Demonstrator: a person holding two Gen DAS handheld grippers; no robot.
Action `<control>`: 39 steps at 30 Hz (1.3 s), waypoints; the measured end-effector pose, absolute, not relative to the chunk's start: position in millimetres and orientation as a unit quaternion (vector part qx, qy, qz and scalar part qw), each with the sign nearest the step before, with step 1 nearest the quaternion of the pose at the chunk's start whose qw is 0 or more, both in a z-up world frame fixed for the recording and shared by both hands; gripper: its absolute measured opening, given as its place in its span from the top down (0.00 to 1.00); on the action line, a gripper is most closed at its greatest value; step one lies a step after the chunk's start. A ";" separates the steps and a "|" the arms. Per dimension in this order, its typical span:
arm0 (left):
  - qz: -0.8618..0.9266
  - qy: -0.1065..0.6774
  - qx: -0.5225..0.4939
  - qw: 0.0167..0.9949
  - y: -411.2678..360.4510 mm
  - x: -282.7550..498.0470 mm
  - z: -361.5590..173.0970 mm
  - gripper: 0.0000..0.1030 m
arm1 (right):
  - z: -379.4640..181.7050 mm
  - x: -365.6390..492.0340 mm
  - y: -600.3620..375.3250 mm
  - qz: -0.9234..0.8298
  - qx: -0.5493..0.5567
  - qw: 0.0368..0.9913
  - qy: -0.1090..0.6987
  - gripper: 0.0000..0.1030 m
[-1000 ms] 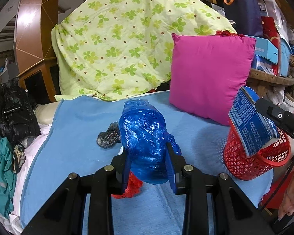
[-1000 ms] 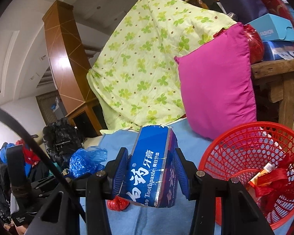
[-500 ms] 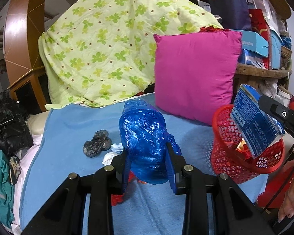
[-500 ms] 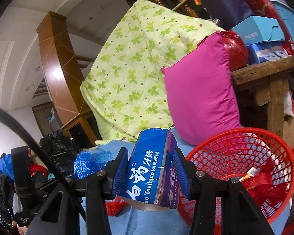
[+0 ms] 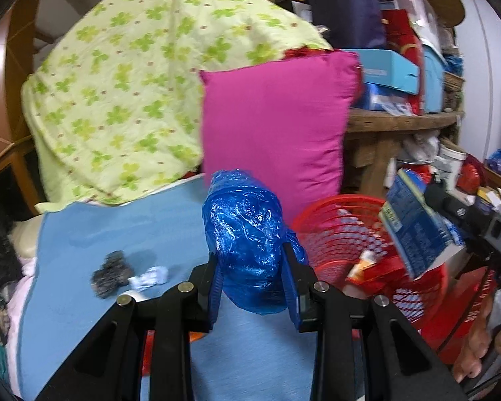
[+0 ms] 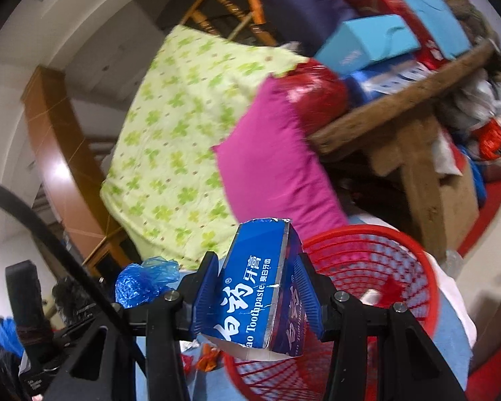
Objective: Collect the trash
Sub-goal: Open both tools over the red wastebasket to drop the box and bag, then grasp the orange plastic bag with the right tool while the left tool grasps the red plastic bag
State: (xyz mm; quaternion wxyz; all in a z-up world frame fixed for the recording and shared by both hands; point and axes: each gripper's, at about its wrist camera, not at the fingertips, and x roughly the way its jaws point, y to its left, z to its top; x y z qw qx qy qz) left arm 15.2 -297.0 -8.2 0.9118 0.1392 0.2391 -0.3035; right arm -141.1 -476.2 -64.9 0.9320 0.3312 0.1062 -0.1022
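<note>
Our right claw point(image 6: 257, 297) grips the blue toothpaste carton point(image 6: 260, 287) above the red mesh basket point(image 6: 377, 267); left claw point(image 5: 254, 287) clamps the crumpled blue plastic bag point(image 5: 247, 234). We centre each over the rim before releasing.

Blue crumpled bag point(image 5: 247, 234); blue toothpaste box point(image 6: 260, 287); red mesh basket point(image 6: 400, 267); magenta pillow point(image 5: 274, 123); green-clover quilt point(image 5: 123, 93).
</note>
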 end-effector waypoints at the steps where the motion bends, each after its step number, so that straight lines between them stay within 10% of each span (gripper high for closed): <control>1: -0.315 0.242 0.141 0.907 -306.4 13.9 -8.9 0.67 | -66.7 -142.7 -480.7 -0.107 0.336 0.929 0.108 0.51; 18: -0.357 0.285 0.146 0.878 -358.1 23.2 -35.4 0.44 | -95.0 -152.7 -524.3 -0.157 0.414 0.883 0.156 0.39; 39: -0.111 0.319 0.047 0.940 -81.1 109.6 -67.6 0.41 | -45.7 -90.8 -369.9 0.003 0.278 0.955 0.100 0.39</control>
